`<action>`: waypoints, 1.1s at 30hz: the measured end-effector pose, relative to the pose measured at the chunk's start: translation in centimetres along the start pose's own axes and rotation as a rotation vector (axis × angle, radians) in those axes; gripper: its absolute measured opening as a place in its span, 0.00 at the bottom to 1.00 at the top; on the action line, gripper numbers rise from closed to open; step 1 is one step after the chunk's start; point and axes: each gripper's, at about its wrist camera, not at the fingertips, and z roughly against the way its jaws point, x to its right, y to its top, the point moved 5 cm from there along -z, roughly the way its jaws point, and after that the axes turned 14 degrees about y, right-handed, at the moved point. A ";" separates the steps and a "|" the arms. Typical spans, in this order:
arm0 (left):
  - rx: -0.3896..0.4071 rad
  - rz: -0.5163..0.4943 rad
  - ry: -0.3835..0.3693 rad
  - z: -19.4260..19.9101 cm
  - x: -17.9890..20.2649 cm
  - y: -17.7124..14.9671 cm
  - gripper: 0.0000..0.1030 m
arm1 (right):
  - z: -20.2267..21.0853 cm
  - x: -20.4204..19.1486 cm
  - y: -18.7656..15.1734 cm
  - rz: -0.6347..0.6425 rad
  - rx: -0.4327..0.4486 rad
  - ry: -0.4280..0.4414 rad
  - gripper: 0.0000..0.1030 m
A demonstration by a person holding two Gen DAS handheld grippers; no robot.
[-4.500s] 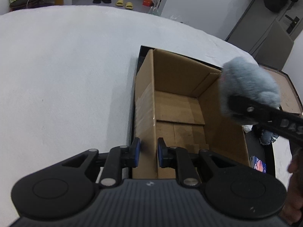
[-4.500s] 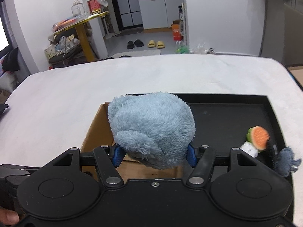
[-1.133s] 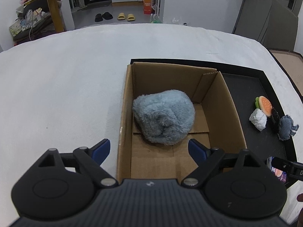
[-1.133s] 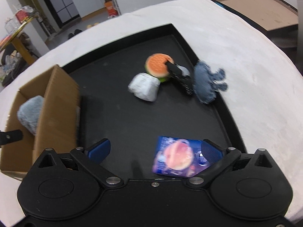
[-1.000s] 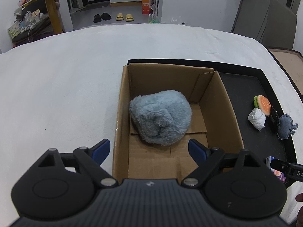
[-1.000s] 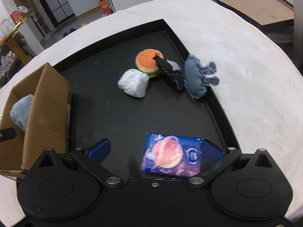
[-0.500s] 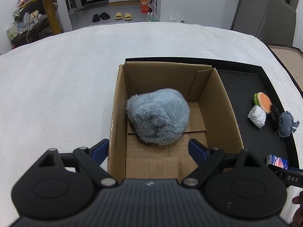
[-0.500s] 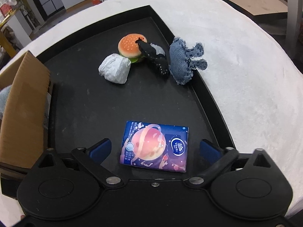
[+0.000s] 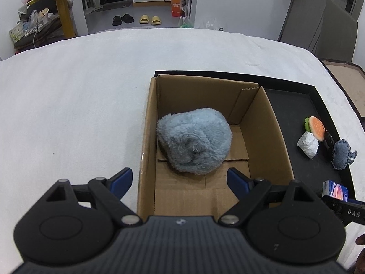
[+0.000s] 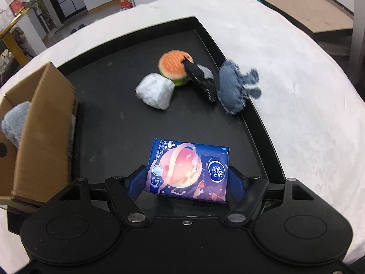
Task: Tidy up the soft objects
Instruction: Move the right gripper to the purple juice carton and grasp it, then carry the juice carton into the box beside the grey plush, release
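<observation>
1. Our right gripper points down at the black tray, and the blue tissue pack lies flat on the tray floor between its two blue fingers.
2. These fingers are closing on the pack. The left one sits right at the pack's left edge and the right one right at its right edge; we cannot tell whether the pads already press on it.
3. The near half of the pack lies between the fingers, and its far half reaches out beyond their tips.
4. Farther along the tray, well apart from the fingers, we see a white crumpled bundle touching a plush burger, a black strip-like item lying over the burger, and a denim plush toy against the tray's right rim.
5. Our left gripper hovers over the near end of the open cardboard box, its fingers spread wide with nothing between them.
6. The left finger hangs outside the box's left wall, and the right finger over the box interior.
7. A fluffy blue plush lies on the box floor, towards the left wall, just ahead of the fingertips and touched by neither.
8. The box stands in the left end of the tray, and the tray rests on the white worktop.
</observation>
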 end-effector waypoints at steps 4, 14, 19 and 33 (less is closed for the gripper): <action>0.005 0.015 -0.006 0.2 -0.5 0.1 0.86 | 0.7 -1.2 0.7 0.023 0.023 0.012 0.70; 0.016 0.029 -0.015 0.5 -1.5 0.0 0.86 | 1.9 -4.5 2.4 0.080 0.074 0.064 0.70; 0.021 0.058 -0.015 0.5 -2.5 0.0 0.86 | 2.3 -6.3 2.9 0.114 0.091 0.092 0.70; 0.034 0.098 -0.036 0.3 -4.2 -0.1 0.76 | 2.9 -11.0 3.9 0.226 0.143 0.150 0.70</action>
